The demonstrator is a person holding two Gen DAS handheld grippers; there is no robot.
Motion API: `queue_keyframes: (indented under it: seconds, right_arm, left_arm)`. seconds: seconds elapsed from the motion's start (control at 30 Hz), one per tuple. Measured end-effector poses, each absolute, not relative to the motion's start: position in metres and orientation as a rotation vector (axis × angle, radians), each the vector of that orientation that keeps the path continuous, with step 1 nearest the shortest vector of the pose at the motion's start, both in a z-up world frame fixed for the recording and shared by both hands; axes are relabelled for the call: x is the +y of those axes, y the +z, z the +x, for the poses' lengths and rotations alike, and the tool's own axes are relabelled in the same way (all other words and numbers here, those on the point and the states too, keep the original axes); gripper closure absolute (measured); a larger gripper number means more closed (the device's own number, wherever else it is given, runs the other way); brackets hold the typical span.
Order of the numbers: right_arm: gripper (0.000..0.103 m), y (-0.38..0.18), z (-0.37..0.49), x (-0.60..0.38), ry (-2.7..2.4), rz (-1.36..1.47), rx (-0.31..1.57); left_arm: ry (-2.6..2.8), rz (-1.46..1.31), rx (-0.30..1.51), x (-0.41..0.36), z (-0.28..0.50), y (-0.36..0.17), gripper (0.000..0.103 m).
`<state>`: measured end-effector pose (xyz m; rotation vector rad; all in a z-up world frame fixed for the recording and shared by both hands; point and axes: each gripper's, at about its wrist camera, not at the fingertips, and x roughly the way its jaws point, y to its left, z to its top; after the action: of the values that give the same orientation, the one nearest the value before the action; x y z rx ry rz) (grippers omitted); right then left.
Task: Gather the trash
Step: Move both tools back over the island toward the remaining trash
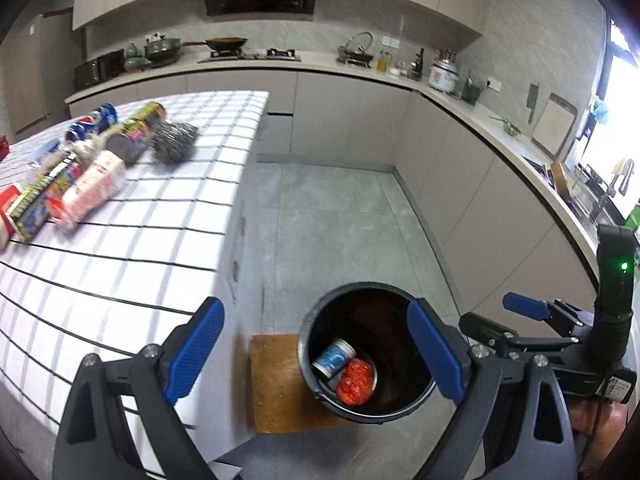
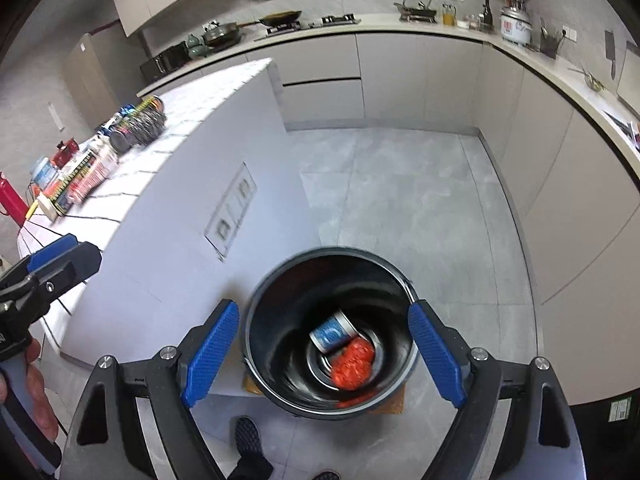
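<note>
Left hand-held gripper (image 1: pixel 316 356): jaws wide, nothing between the pads; it hangs above the bucket, toward the counter side.
Right hand-held gripper (image 2: pixel 324 354): jaws wide and empty, directly over the bucket mouth.
Bucket (image 2: pixel 276 320): black, standing on a wooden board (image 1: pixel 276 384) on the floor beside the counter. Inside lie a blue-and-white can (image 2: pixel 332 333) and crumpled red wrapping (image 2: pixel 354 364), touching.
Counter (image 1: pixel 120 248): beyond the bucket; gridded cloth.
Remaining trash: a row on the counter, well apart from the bucket, includes a steel scourer (image 1: pixel 174 140), a dark canister (image 1: pixel 134 134), a cola can (image 1: pixel 92 122) and a striped carton (image 1: pixel 94 188).
Handling, judged: cans light, stiff, slippery, so grip across the body; scourer springy; carton crushable, so grip its narrow sides.
View difference: only the right wrist shows a shoe (image 2: pixel 250 440) below the bucket and socket plates (image 2: pixel 234 210) on the counter's side; only the left shows the board clearly.
</note>
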<state>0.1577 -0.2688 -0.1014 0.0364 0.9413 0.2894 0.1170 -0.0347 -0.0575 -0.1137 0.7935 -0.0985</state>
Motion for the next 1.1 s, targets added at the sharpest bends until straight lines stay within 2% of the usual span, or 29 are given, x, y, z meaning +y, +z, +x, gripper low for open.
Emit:
queue_keyframes:
  seconds: [0.6,1.1]
  right_arm:
    - [0.015,-0.059,0.155,-0.213,0.36,0.002,0.875]
    - [0.015,-0.039,0.183,-0.089,0.42,-0.053,0.852]
  left_arm:
    - [-0.028,-0.123,0.743,0.017,0.099,-0.032,0.009]
    - [0.094,-0.165,0.727,0.154,0.1,-0.031,0.009]
